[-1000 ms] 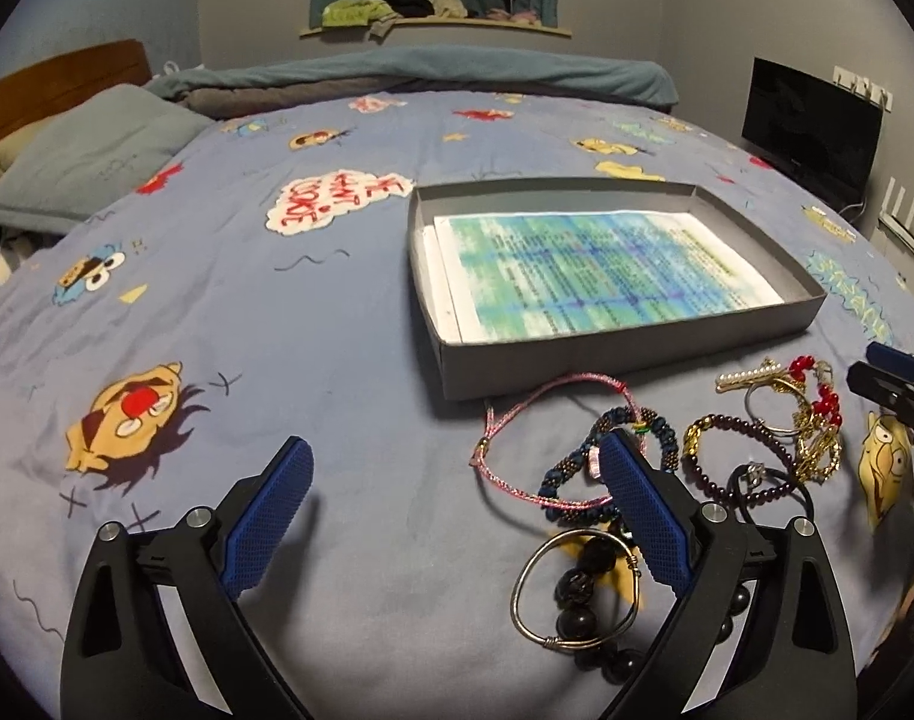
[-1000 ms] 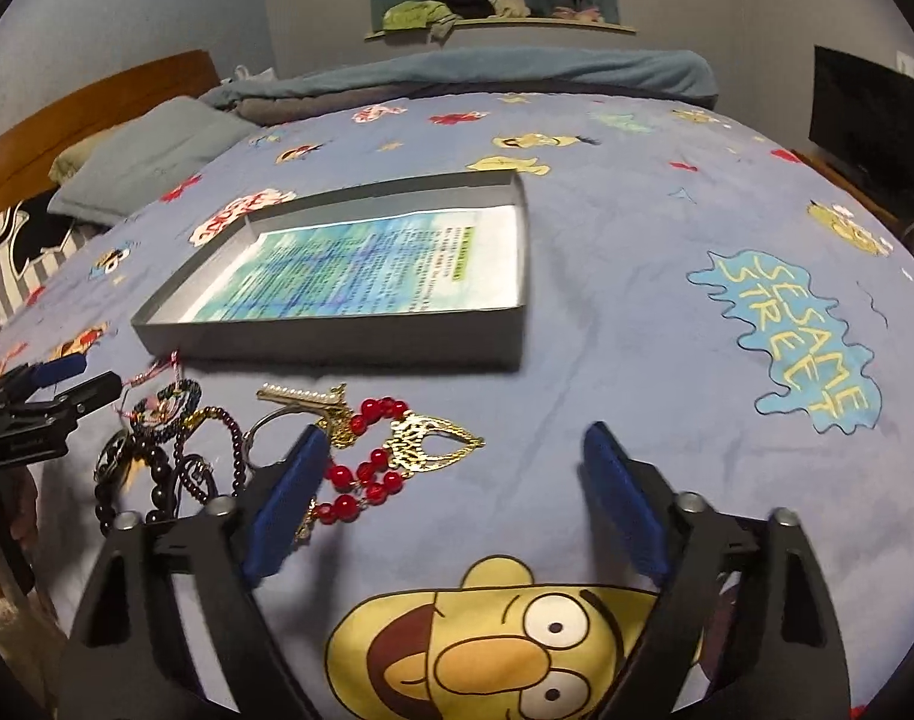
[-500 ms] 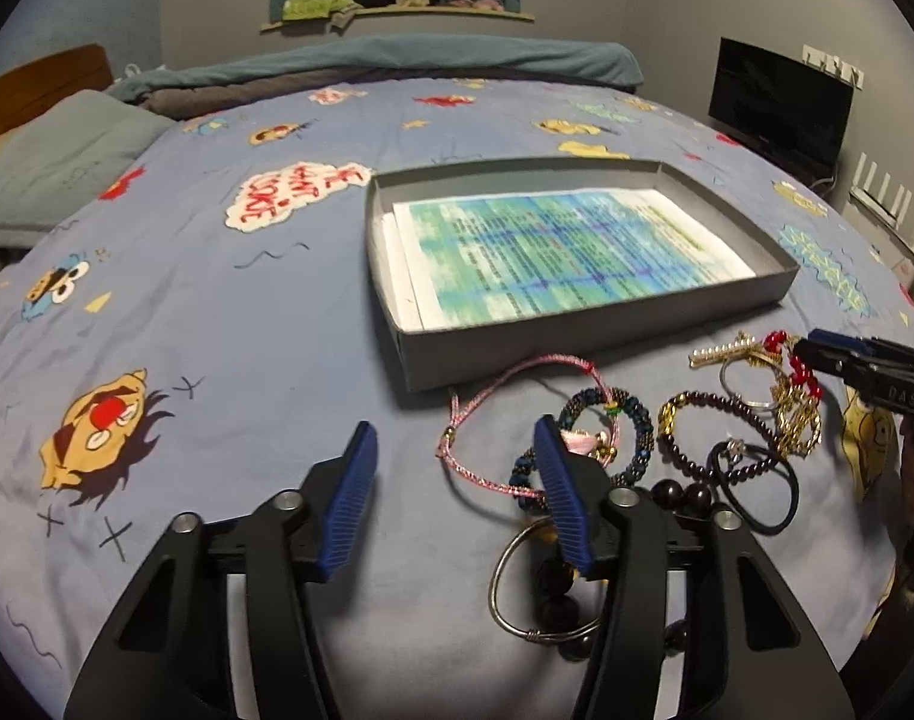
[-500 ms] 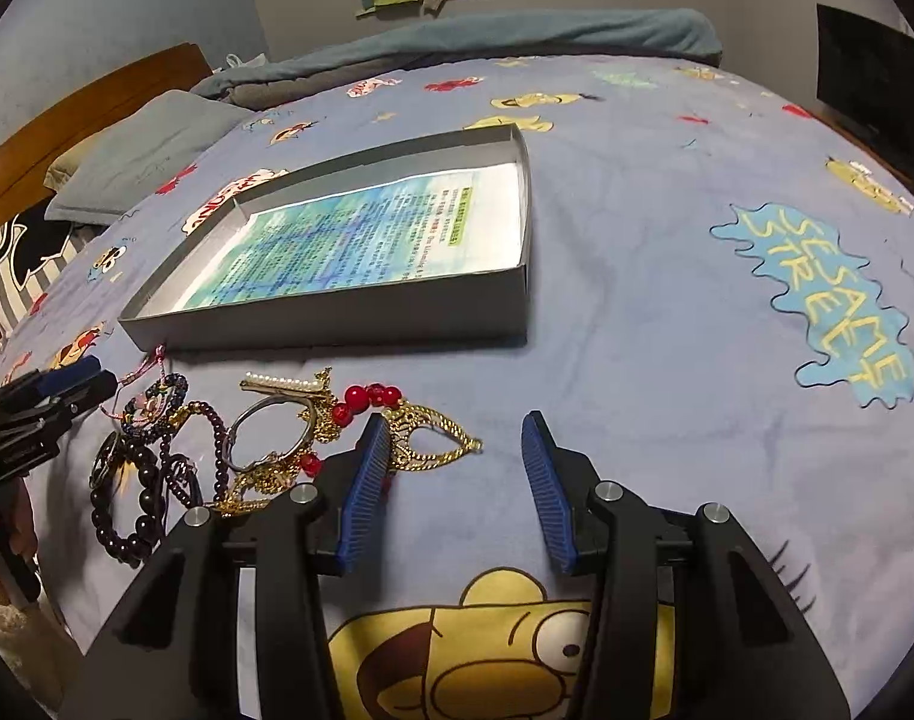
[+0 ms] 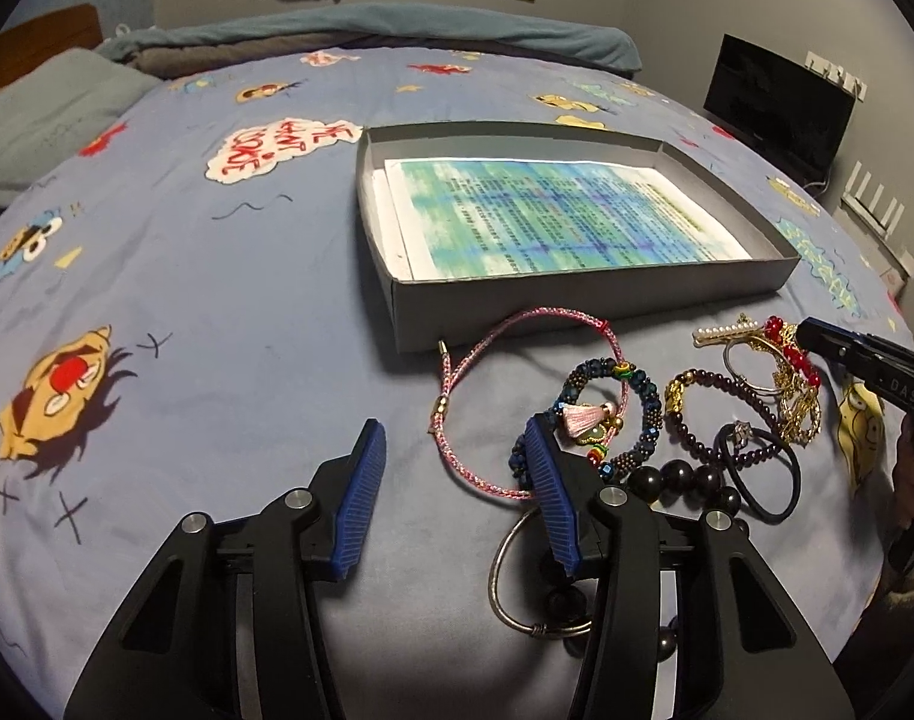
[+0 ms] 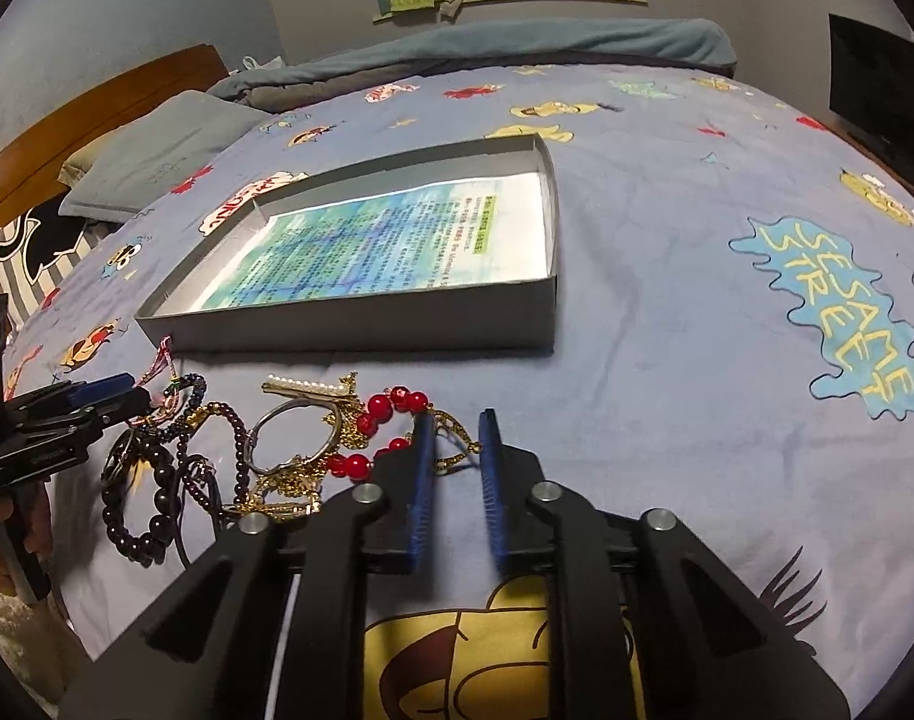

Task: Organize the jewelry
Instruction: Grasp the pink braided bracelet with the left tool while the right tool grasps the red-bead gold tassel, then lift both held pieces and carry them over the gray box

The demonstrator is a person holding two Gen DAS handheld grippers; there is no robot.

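Jewelry lies in a heap on the blue cartoon bedsheet in front of a shallow grey box (image 5: 577,300) lined with a printed sheet. My left gripper (image 5: 454,423) stands half open over a pink cord bracelet (image 5: 457,372); only sheet shows between its pads. Its right finger (image 5: 553,492) covers part of that cord and of a blue beaded bracelet (image 5: 637,384). My right gripper (image 6: 456,419) is closing. A gold filigree piece (image 6: 457,429) lies in the narrow gap at its tips, beside the red beads (image 6: 391,402). No pad visibly presses on it.
A pearl clip (image 6: 307,387), a silver ring (image 6: 289,438), dark bead bracelets (image 5: 697,378), a black hair tie (image 5: 775,498) and a silver bangle (image 5: 499,588) crowd the heap. Pillows (image 6: 151,168) and a folded blanket lie at the far side, a dark screen (image 5: 781,108) to the right.
Both grippers' jaws have narrowed, the right one much more. The right gripper's fingers have come in around the gold piece beside the red beads. The jewelry lies where it did.
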